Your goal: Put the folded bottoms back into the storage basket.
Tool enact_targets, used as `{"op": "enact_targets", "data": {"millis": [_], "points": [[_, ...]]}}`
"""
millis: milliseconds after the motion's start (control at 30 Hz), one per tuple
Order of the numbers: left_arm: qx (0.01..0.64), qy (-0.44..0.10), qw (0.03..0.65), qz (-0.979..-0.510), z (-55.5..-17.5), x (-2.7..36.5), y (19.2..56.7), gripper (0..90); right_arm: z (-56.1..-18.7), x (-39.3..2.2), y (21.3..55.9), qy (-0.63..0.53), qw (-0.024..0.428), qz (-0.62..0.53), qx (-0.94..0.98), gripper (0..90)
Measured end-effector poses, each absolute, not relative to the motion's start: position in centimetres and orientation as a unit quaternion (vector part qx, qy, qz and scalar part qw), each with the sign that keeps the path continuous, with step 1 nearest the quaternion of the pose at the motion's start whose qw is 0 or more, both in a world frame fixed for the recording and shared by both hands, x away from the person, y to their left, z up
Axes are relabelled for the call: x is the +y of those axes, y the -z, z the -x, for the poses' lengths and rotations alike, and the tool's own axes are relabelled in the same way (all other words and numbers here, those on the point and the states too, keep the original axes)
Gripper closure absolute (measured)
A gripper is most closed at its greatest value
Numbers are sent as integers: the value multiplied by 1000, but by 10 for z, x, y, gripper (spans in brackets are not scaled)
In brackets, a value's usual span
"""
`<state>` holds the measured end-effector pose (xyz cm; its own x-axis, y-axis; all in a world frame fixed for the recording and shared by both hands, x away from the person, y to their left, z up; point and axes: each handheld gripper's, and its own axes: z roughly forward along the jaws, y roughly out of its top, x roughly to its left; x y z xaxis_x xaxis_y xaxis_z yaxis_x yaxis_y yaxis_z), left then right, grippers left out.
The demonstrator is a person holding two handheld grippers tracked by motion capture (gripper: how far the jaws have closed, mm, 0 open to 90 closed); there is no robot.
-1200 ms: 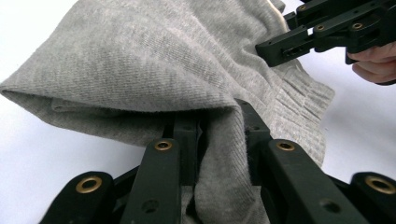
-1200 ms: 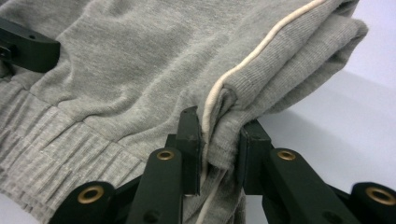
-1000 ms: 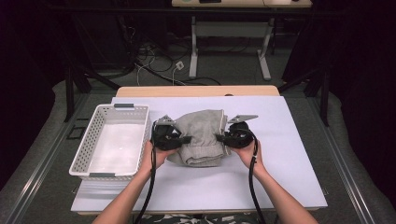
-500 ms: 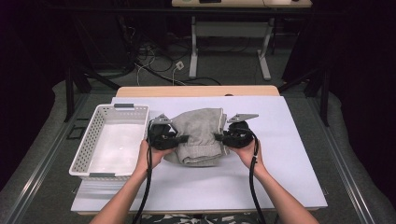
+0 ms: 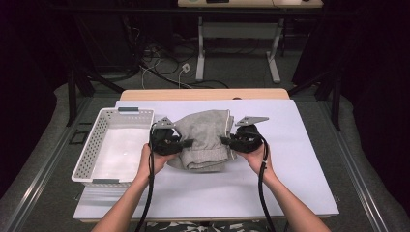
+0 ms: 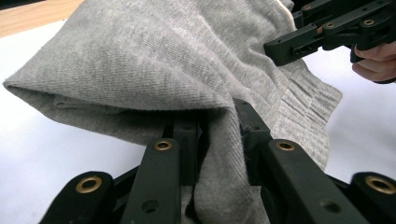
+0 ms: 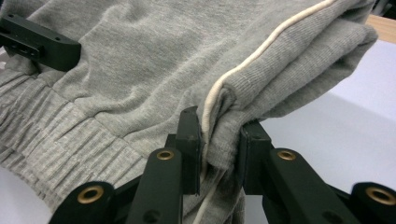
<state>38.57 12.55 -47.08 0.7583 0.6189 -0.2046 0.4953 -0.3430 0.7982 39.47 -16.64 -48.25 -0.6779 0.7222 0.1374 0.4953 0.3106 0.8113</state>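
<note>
The folded grey knit garment [image 5: 205, 140], with a ribbed hem and a cream piping line along 1 seam, sits near the middle of the white table cover [image 5: 290, 183], bunched into several layers. The left gripper [image 5: 184, 143] has its 2 jaws pressed together on a fold at the garment's left edge; in the left gripper view the cloth [image 6: 154, 79] drapes over and between the jaws. The right gripper [image 5: 226, 141] is clamped on the opposite edge, its jaws pinching a thick fold beside the piping [image 7: 261, 46]. Both hands hold the grippers level, facing each other across the garment. A white perforated plastic basket [image 5: 92, 150] stands just left of the left hand [image 5: 153, 162], near the garment but apart from it.
</note>
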Motion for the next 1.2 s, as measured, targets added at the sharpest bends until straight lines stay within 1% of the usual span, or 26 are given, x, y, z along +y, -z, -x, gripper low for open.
{"op": "enact_targets", "data": {"millis": [1200], "points": [[347, -72, 457, -816, -384, 145, 457, 748, -393, -149, 478, -461, 123, -369, 798, 738]]}}
